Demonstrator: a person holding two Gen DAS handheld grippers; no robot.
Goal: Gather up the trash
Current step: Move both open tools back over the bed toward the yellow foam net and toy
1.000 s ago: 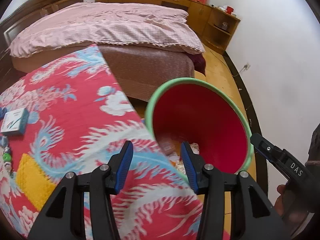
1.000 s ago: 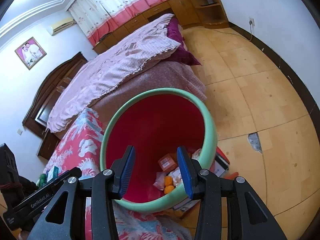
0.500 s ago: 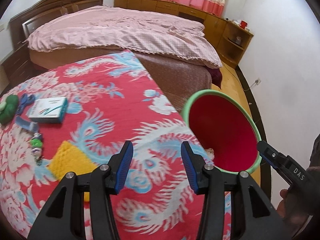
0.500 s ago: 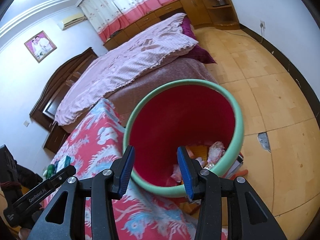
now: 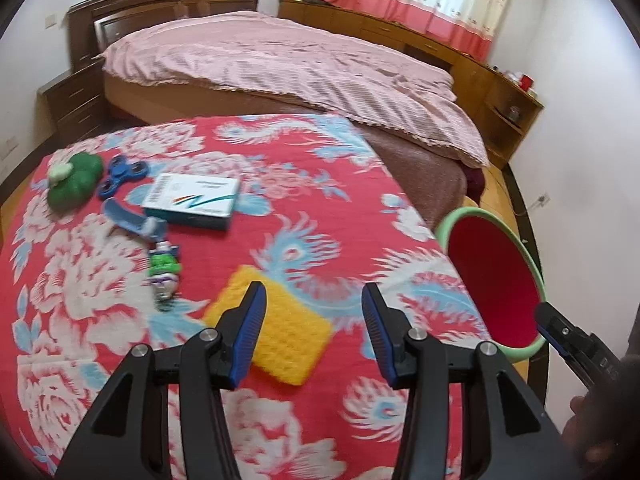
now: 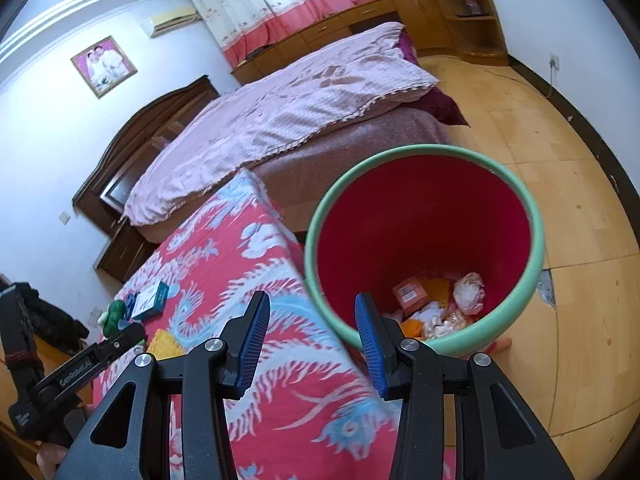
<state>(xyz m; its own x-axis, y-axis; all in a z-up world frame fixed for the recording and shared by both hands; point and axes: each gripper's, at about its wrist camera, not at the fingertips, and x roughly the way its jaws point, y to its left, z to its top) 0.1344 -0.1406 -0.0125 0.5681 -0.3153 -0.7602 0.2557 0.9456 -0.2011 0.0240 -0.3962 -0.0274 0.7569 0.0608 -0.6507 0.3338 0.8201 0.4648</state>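
**Both grippers empty over the table, bin at its corner**

The left gripper [image 5: 311, 322] hung over a red floral cloth [image 5: 280, 200] with its jaws wide apart and nothing between them. Its left blue pad [image 5: 250, 330] lay in front of a yellow sponge [image 5: 276, 330], which sat on the cloth just below the gripper; whether the pad touched the sponge could not be told. Farther back on the cloth lay a white and teal box [image 5: 194, 200], with a blue spinner [image 5: 122, 174] and a green toy [image 5: 74, 180] near its left end. A blue strap [image 5: 128, 220] ran from beside the box to a small figure [image 5: 164, 272], which lay left of the sponge.

The right gripper [image 6: 308, 340] was also spread wide and held nothing. It pointed across the corner of the cloth toward the bin [image 6: 538, 256], a red tub with a pale green rim standing on the wooden floor [image 6: 580, 184] just beside the table's edge. Trash lay in the bottom of the bin: an orange carton [image 6: 410, 294], a crumpled white and pink wad [image 6: 468, 292], and other scraps in white, yellow and orange. In the left view the bin appeared at the table's right corner, with the tip of the right gripper in front of its rim.

Behind the table stood a bed [image 5: 288, 60] under a pink cover, and red and white curtains [image 5: 400, 0] hung on the far wall.
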